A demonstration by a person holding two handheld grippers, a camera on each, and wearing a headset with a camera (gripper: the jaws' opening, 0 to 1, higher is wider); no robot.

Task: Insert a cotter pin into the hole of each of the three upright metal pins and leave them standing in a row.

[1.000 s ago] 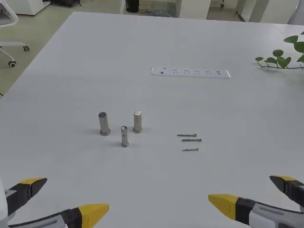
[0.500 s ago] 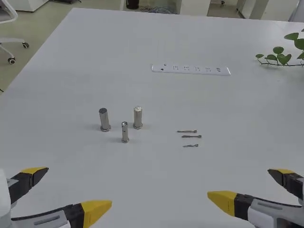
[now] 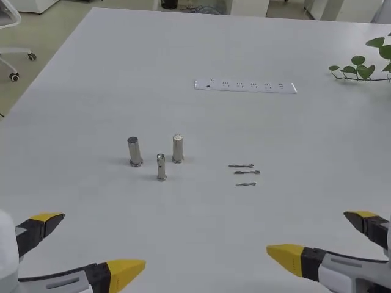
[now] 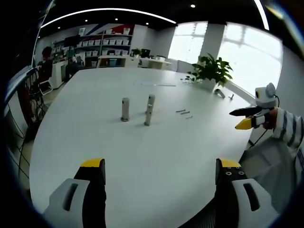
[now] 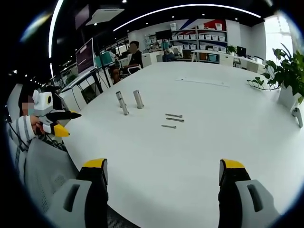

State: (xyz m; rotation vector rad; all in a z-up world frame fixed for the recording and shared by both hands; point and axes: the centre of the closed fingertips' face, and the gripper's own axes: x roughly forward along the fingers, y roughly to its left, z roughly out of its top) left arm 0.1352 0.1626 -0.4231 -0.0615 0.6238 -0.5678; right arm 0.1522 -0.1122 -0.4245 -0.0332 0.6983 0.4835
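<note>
Three upright metal pins stand in a loose cluster on the white table: the left pin (image 3: 134, 151), the middle pin (image 3: 161, 166) nearer me, and the right pin (image 3: 177, 148). Three small cotter pins (image 3: 245, 173) lie flat in a stack to their right. My left gripper (image 3: 80, 244) hovers open at the bottom left, well short of the pins, with nothing between its yellow tips. At the bottom right my right gripper (image 3: 327, 240) is open and holds nothing. In the left gripper view the metal pins (image 4: 148, 110) stand ahead; in the right gripper view the cotter pins (image 5: 172, 119) lie ahead.
A white power strip (image 3: 245, 86) lies farther back on the table. A green plant (image 3: 365, 64) trails in at the right edge. An office chair (image 3: 12, 36) stands off the table's left side. Bare table (image 3: 201, 232) stretches between the grippers and the parts.
The head camera has tilted, so the pins and cotter pins sit slightly higher in the picture. Both grippers stay open near the bottom edge with little real movement.
</note>
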